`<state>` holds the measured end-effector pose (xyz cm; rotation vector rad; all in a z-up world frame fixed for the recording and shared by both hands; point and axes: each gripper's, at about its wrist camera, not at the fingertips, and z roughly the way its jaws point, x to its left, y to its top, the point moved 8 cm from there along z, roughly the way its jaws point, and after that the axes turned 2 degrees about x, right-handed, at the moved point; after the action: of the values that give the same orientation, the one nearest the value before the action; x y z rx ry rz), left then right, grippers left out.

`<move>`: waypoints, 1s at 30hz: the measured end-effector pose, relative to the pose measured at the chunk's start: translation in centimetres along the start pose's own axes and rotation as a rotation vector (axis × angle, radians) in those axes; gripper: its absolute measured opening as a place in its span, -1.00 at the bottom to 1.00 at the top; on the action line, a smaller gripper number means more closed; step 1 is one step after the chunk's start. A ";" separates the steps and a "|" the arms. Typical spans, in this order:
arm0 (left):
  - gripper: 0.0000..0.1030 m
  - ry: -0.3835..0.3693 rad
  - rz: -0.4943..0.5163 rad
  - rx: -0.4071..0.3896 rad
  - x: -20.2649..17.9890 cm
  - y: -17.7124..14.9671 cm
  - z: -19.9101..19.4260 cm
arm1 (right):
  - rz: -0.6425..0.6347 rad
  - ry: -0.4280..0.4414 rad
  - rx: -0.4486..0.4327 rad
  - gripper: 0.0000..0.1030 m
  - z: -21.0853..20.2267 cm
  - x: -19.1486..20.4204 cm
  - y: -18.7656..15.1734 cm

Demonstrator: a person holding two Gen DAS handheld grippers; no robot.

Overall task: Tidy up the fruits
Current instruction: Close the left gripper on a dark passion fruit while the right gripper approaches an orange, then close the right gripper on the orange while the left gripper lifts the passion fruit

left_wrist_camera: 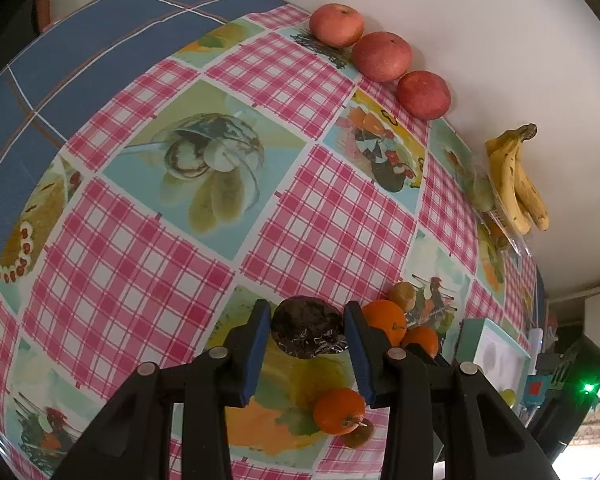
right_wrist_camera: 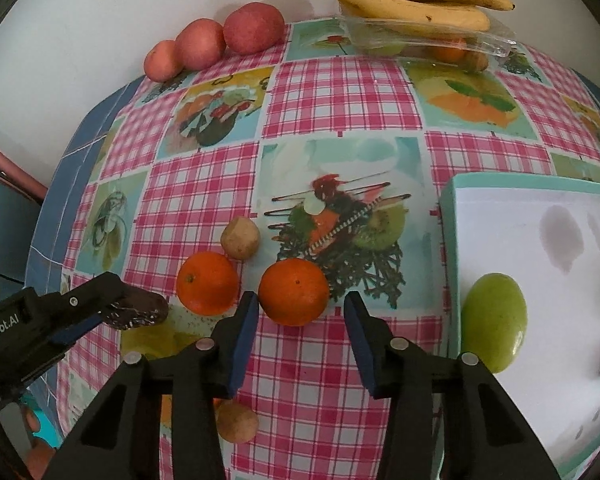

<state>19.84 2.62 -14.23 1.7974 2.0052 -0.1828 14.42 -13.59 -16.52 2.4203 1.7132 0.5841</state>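
A: Where are the grippers?

B: The left gripper (left_wrist_camera: 306,334) is clenched on a dark, crinkly fruit (left_wrist_camera: 306,332), held above the tablecloth (left_wrist_camera: 148,264). The right gripper (right_wrist_camera: 300,316) is unclenched, its jaws either side of an orange (right_wrist_camera: 294,292) but not pressing it.

A: And the other fruit?

B: A second orange (right_wrist_camera: 207,283) sits at nine o'clock of the first, just beside it, with a small brown fruit (right_wrist_camera: 240,238) at eleven. A green fruit (right_wrist_camera: 494,322) lies in the white box (right_wrist_camera: 452,240) at three. Apples (right_wrist_camera: 204,48) and bananas (right_wrist_camera: 412,0) line the far wall.

A: What could go wrong?

B: Likely the round orange squirts forward if the pads close off-centre, knocking its neighbour. The two grippers are near each other and might collide.
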 end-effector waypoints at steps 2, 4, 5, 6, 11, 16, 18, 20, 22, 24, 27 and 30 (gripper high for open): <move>-0.22 -0.002 0.002 0.000 -0.1 0.0 0.0 | -0.006 0.002 -0.003 -0.19 0.1 0.2 0.1; -0.22 -0.002 0.004 -0.002 -0.1 0.1 0.0 | -0.003 0.004 -0.004 -0.19 0.1 0.2 0.0; -0.22 -0.002 0.004 -0.004 -0.2 0.1 -0.1 | -0.001 0.007 -0.005 -0.19 0.1 0.2 0.0; -0.22 -0.002 0.004 -0.005 -0.2 0.1 -0.1 | -0.002 0.009 -0.004 -0.19 0.1 0.2 0.1; -0.22 0.002 0.009 -0.010 -0.2 0.2 -0.3 | -0.021 0.009 -0.010 -0.29 0.1 0.4 0.2; -0.22 0.000 0.017 -0.019 -0.5 0.3 -0.6 | -0.005 0.017 -0.015 -0.30 -0.5 -0.1 0.1; -0.22 -0.005 0.018 -0.026 -0.6 0.4 -0.9 | -0.002 0.024 -0.026 -0.30 -1.1 -0.2 0.2; -0.22 -0.007 0.021 -0.032 -0.8 0.5 -1.2 | 0.002 0.024 -0.035 -0.30 -1.8 -0.4 0.3; -0.22 -0.011 0.028 -0.046 -1.1 0.6 -1.8 | 0.010 0.026 -0.040 -0.30 -2.4 -0.6 0.2; -0.22 -0.015 0.036 -0.060 -1.4 0.7 -2.4 | 0.020 0.025 -0.044 -0.30 -3.0 -0.9 0.2; -0.22 -0.019 0.049 -0.082 -2.0 0.8 -3.3 | 0.028 0.027 -0.053 -0.30 -4.1 -1.3 0.0; -0.22 -0.024 0.065 -0.100 -2.6 0.9 -4.1 | 0.024 0.023 -0.074 -0.30 -5.4 -1.4 0.1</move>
<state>19.91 1.88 -9.37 1.7857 1.9025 -0.0820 12.11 -15.58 -11.90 2.3956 1.6420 0.6692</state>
